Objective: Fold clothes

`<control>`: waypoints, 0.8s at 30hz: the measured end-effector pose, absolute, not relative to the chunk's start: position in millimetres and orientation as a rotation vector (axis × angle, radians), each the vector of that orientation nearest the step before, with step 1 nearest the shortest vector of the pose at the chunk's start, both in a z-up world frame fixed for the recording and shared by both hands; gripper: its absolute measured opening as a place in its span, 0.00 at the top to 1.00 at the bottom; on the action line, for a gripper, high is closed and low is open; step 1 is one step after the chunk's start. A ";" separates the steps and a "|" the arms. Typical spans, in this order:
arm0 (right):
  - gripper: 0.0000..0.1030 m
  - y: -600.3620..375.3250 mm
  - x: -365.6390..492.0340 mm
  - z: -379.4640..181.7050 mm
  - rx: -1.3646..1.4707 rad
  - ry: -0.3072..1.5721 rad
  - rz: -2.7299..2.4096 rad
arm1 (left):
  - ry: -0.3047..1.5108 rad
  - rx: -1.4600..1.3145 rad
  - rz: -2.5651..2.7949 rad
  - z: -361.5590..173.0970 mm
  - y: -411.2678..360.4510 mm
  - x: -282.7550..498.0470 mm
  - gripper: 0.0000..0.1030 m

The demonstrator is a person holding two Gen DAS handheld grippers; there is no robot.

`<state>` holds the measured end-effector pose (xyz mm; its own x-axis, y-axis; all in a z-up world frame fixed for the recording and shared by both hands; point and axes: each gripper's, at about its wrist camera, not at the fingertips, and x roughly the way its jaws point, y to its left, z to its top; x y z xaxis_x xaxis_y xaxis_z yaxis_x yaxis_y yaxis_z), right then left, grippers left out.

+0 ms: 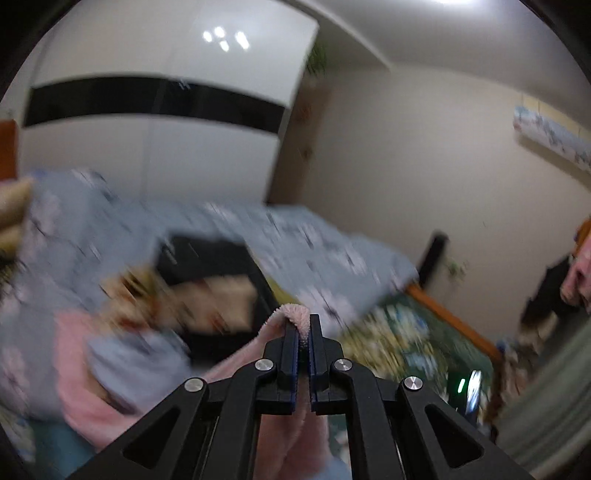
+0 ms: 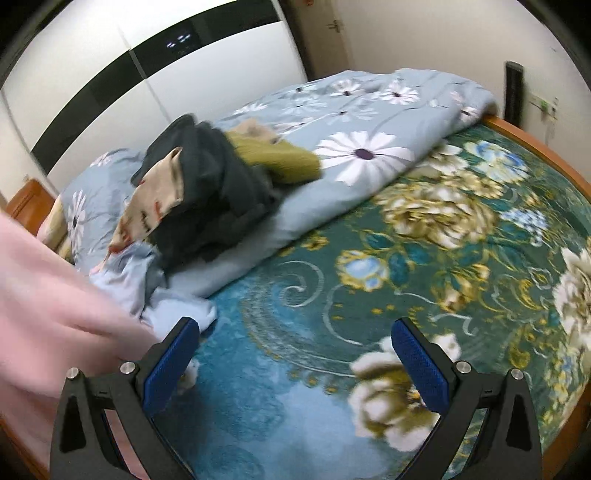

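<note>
My left gripper [image 1: 303, 325] is shut on a fluffy pink garment [image 1: 92, 398], with a fold of it sticking up between the fingertips; the cloth hangs down and to the left. The left wrist view is blurred by motion. In the right wrist view the same pink garment [image 2: 48, 314] fills the left edge, beside the left finger. My right gripper [image 2: 295, 328] is open and empty above the green floral bedspread [image 2: 332, 288]. A pile of clothes, dark [image 2: 214, 184], olive [image 2: 280, 158] and beige patterned [image 2: 155, 199], lies on the light blue daisy quilt [image 2: 351, 122].
A light blue garment [image 2: 147, 284] lies crumpled by the pile. The bed has an orange wooden frame [image 2: 535, 144]. A white wardrobe with a black band [image 2: 155, 66] stands behind the bed. A door [image 2: 328, 33] is at the back.
</note>
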<state>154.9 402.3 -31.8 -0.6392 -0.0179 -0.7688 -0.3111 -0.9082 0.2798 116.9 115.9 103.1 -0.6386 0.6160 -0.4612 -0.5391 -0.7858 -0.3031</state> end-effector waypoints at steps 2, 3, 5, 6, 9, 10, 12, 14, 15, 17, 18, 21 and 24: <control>0.00 419.2 166.9 -31.7 -1.217 0.602 2.602 | -0.196 -0.812 2.307 72.4 151.4 120.1 0.96; 0.00 427.7 172.9 -31.6 -1.204 0.608 2.584 | -0.215 -0.858 2.275 56.9 166.9 124.2 0.96; 0.00 446.3 185.0 -32.1 -1.184 0.612 2.537 | -0.241 -0.954 2.212 29.0 199.5 128.0 0.96; 0.00 455.6 191.0 -32.5 -1.174 0.614 2.513 | -0.243 -0.988 2.186 19.6 214.9 131.8 0.96; 0.00 474.8 202.2 -33.7 -1.164 0.637 2.463 | -0.273 -1.102 2.109 -3.6 258.9 122.9 0.96; 0.00 479.4 204.5 -34.1 -1.163 0.643 2.451 | -0.264 -1.138 2.099 -12.5 270.1 116.8 0.96; 0.00 488.4 208.9 -34.8 -1.159 0.655 2.427 | -0.234 -1.198 2.081 -25.9 284.2 108.5 0.94; 0.00 490.7 211.8 -34.0 -1.163 0.646 2.422 | -0.219 -1.259 2.038 -40.1 283.2 107.0 0.83; 0.00 490.9 212.2 -33.6 -1.171 0.632 2.424 | -0.232 -1.265 2.026 -43.7 275.5 108.9 0.81; 0.00 492.3 212.7 -33.8 -1.181 0.612 2.420 | -0.266 -1.265 2.024 -43.5 253.7 109.7 0.64; 0.00 493.1 213.0 -34.0 -1.187 0.603 2.418 | -0.286 -1.265 2.022 -42.9 241.7 110.7 0.60; 0.00 495.7 209.5 -37.9 -1.208 0.620 2.410 | -0.368 -1.237 2.052 -37.0 194.3 116.0 0.50; 0.00 490.4 196.4 -43.3 -1.257 0.597 2.426 | -0.468 -1.242 2.179 -41.7 128.6 118.1 0.43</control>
<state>196.4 490.4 -43.3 -0.5489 0.1067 -0.8290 -0.4793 -0.8528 0.2076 118.1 128.6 -41.7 -0.3970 0.6390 -0.6588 -0.3119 -0.7690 -0.5580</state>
